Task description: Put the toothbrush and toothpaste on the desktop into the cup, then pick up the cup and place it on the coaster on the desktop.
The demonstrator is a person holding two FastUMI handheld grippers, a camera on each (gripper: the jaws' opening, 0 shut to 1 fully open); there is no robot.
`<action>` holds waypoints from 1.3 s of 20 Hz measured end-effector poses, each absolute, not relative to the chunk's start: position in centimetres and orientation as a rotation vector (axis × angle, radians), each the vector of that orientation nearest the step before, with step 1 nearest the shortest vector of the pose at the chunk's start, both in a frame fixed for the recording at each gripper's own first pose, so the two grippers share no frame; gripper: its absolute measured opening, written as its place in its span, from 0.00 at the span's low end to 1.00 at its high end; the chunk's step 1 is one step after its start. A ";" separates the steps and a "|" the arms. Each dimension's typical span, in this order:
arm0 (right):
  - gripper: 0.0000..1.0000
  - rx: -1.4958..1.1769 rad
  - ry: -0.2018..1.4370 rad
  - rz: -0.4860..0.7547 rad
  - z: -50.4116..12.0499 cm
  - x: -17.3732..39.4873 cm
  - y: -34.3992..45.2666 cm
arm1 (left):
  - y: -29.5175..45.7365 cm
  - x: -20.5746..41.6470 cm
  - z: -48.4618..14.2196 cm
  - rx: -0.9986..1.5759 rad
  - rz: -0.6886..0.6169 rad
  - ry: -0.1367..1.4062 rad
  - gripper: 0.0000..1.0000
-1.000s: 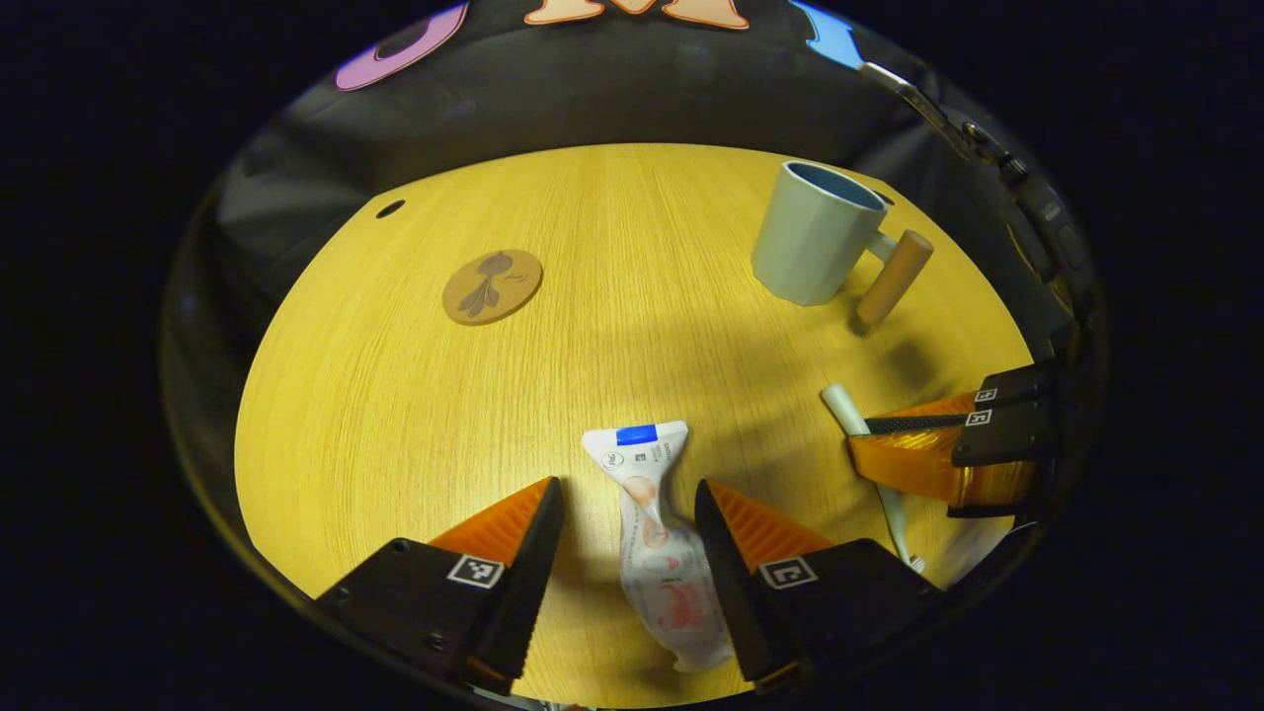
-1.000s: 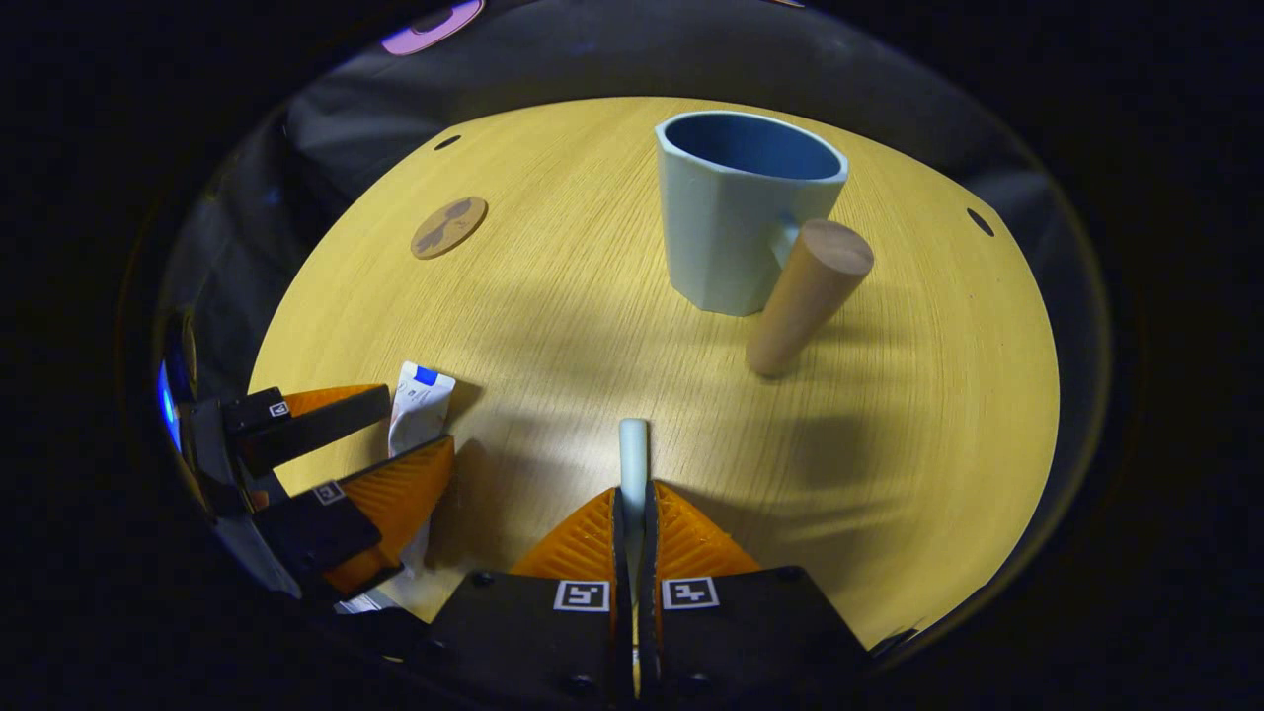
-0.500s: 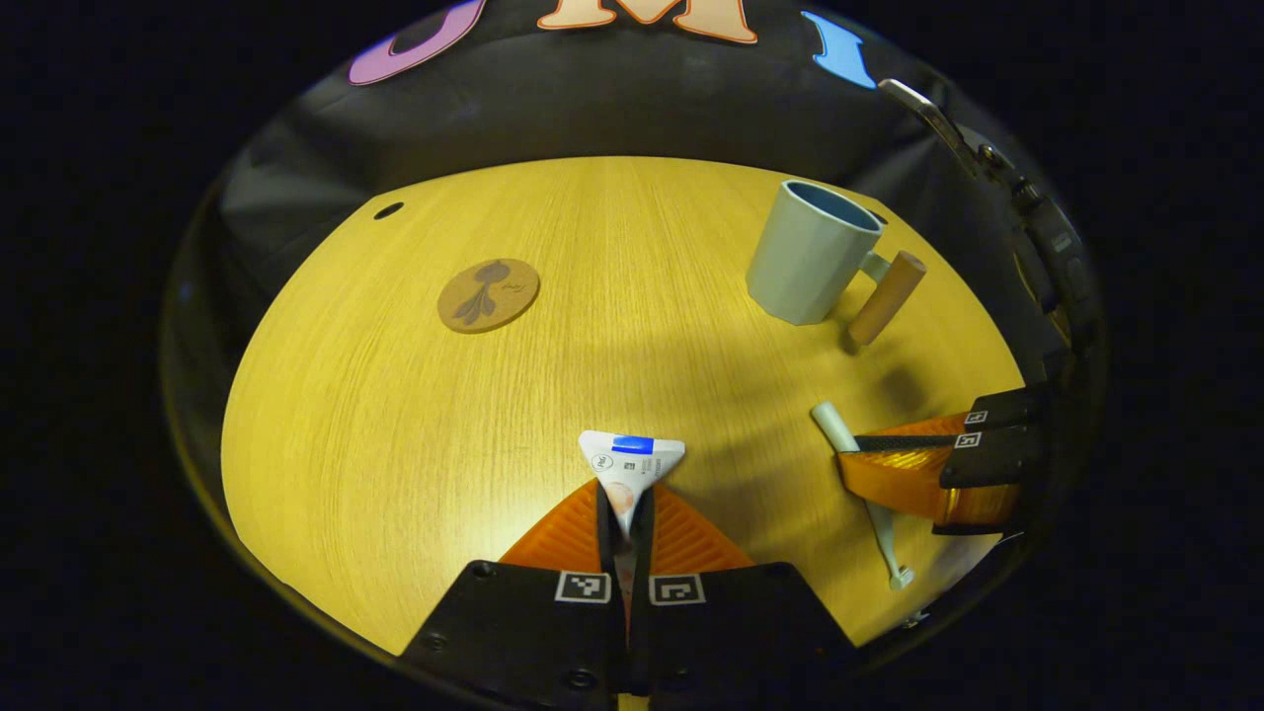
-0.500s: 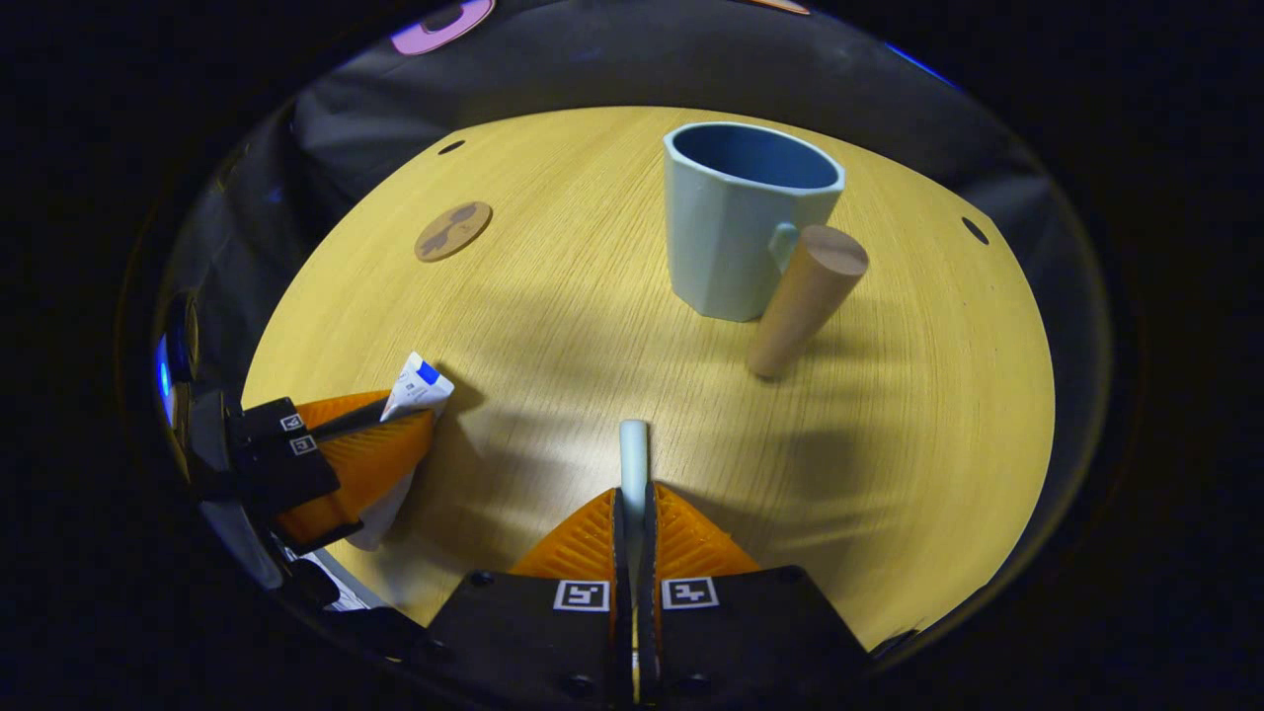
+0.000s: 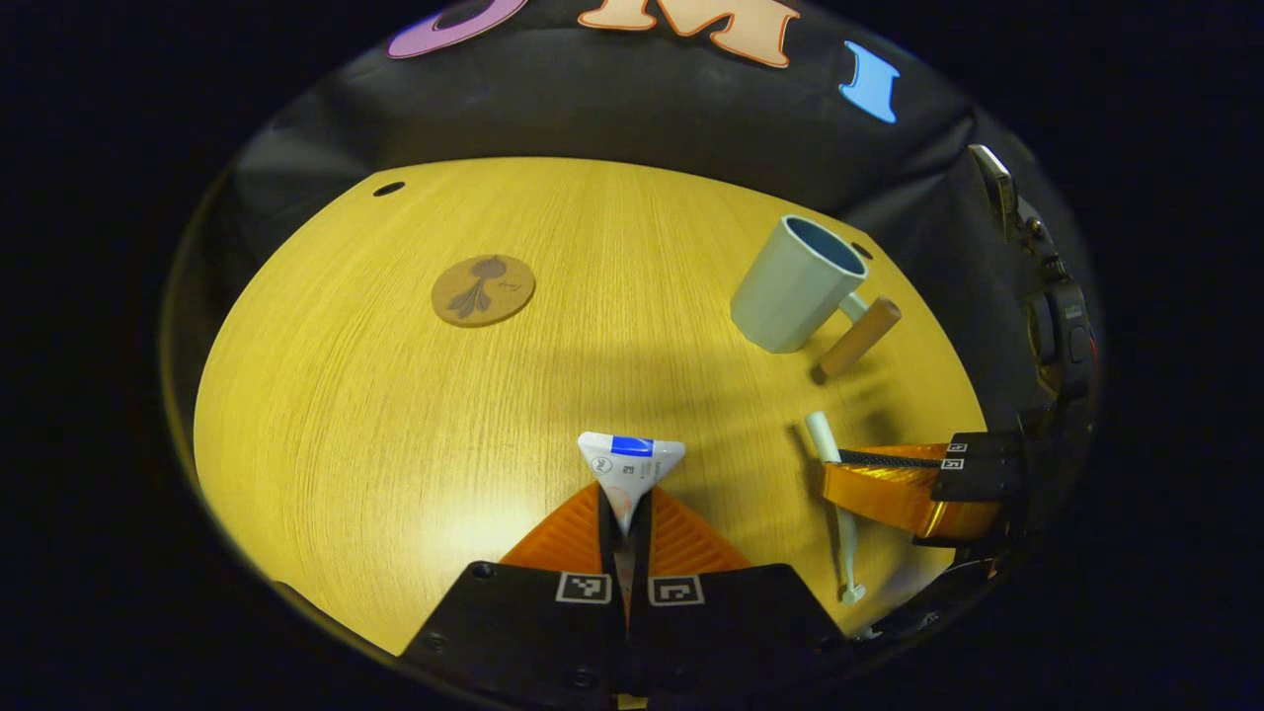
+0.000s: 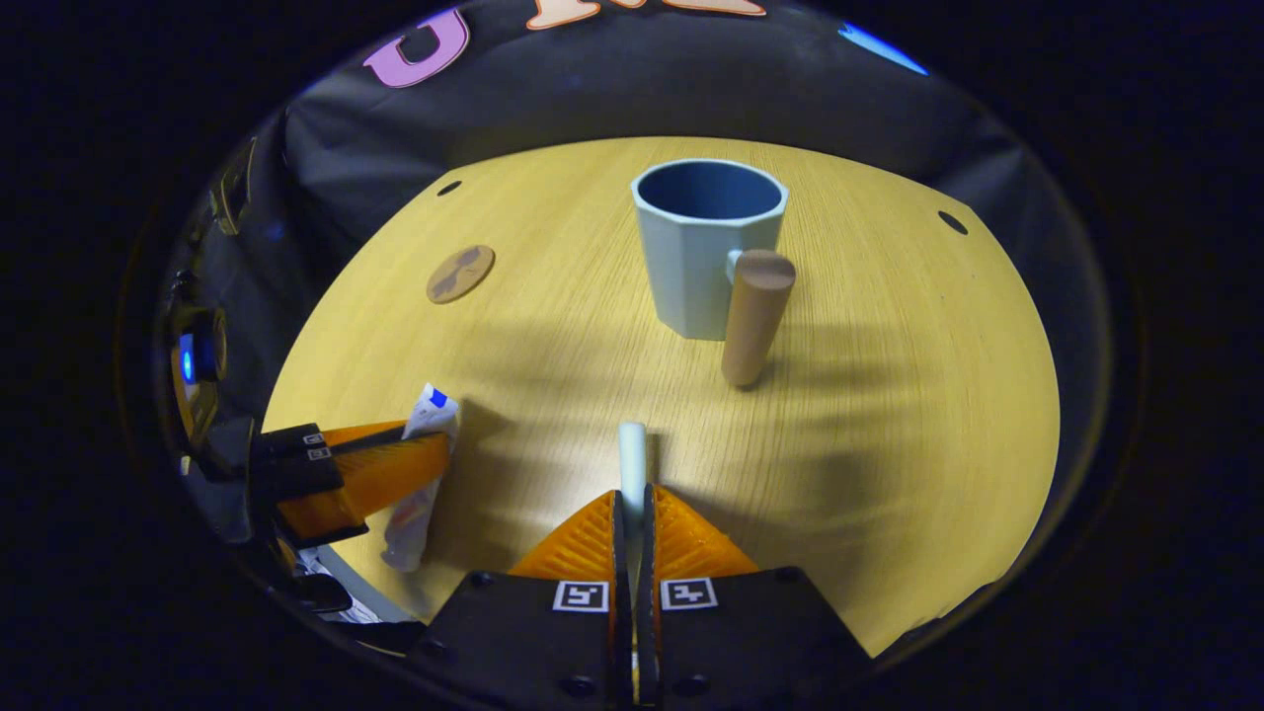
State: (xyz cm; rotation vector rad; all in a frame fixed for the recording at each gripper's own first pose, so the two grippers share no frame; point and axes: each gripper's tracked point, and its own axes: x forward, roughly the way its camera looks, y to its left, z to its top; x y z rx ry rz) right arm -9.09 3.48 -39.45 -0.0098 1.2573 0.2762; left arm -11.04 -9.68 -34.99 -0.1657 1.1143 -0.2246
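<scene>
My left gripper is pinched tight on the toothpaste, both orange fingers pressing the tube so its flat crimped end with the blue band fans out just past my tips. My right gripper is likewise clamped on the toothbrush, whose pale handle end pokes straight out ahead of my fingers.

The left gripper view gives me the toothbrush's full length, running down below my right gripper to its far end; the right gripper view hides that part under my own fingers. The right gripper view, in turn, shows the toothpaste hanging down from my left gripper, its lower body limp.

Both tongs sit low over the desktop, side by side. The cup stands upright well ahead of my right gripper, its wooden handle turned toward me. The coaster lies flat, well ahead and left of my left gripper
</scene>
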 end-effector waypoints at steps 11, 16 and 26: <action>0.05 0.140 0.859 0.282 -28.5 0.4 3.8 | -11.3 -5.9 -26.6 -0.191 -0.281 0.896 0.00; 0.05 0.173 0.726 0.293 -24.7 4.8 3.8 | -12.4 -4.5 -24.4 -0.203 -0.290 0.844 0.00; 0.05 0.255 0.489 0.284 -22.9 14.7 4.2 | -11.8 -5.3 -20.9 -0.200 -0.232 0.788 0.00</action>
